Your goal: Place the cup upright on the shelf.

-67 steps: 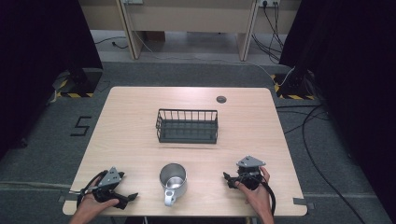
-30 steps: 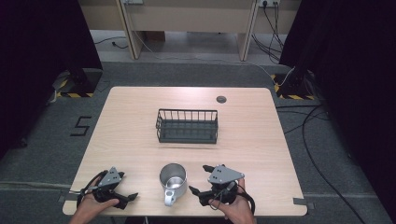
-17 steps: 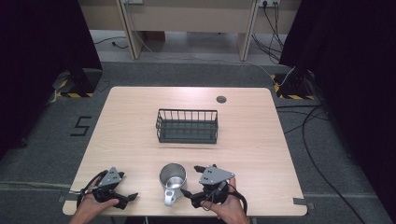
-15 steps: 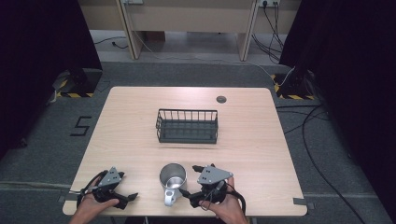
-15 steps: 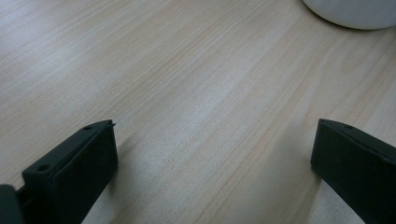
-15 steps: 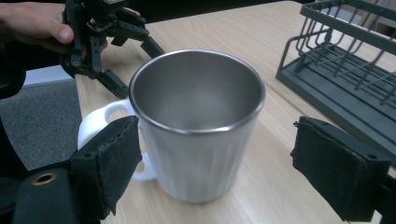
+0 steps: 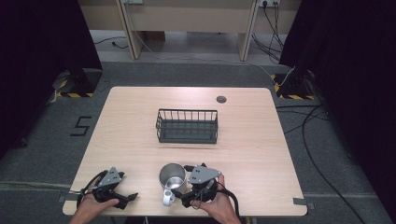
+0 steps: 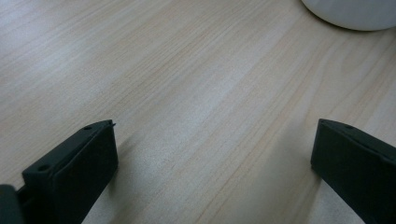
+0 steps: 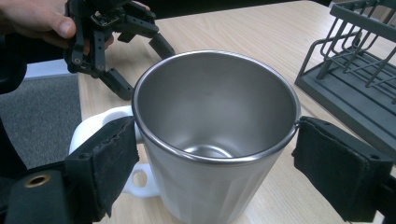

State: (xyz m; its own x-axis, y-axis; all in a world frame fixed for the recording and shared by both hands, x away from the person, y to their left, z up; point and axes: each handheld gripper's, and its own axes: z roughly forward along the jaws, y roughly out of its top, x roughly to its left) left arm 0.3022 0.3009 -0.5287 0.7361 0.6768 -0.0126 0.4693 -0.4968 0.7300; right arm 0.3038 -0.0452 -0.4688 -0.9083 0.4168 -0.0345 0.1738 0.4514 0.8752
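The mug (image 7: 172, 179) stands upright near your edge of the table (image 7: 261, 154), steel inside, white outside, with its white handle (image 9: 100, 135) turned toward you in the high view. In the right gripper view the mug (image 9: 217, 140) sits squarely between your right gripper's (image 9: 217, 161) jaws. Those jaws have just been opening and now bracket the rim on both sides; the left pad looks to be brushing the wall beside the handle, the right pad stands just off the rim. So nothing is pinched yet.

You look to be at the approach-and-straddle step of a pick-up. The next move calls for sinking a little lower so the pads meet the wall below the rim, then closing evenly. Mind the handle: if the left pad lands on it instead of the wall, the mug may twist as you squeeze.

Your left gripper (image 7: 122, 196) rests on the table, just to the mug's left, with its jaws spread wide over bare wood in the left gripper view and the mug's white base (image 8: 350, 11) at the top edge. It holds nothing.

Beyond the mug, toward the middle of the table, sits the dark wire basket (image 7: 187, 126), empty, well apart from the mug. It seems the likely place to set the mug once lifted.
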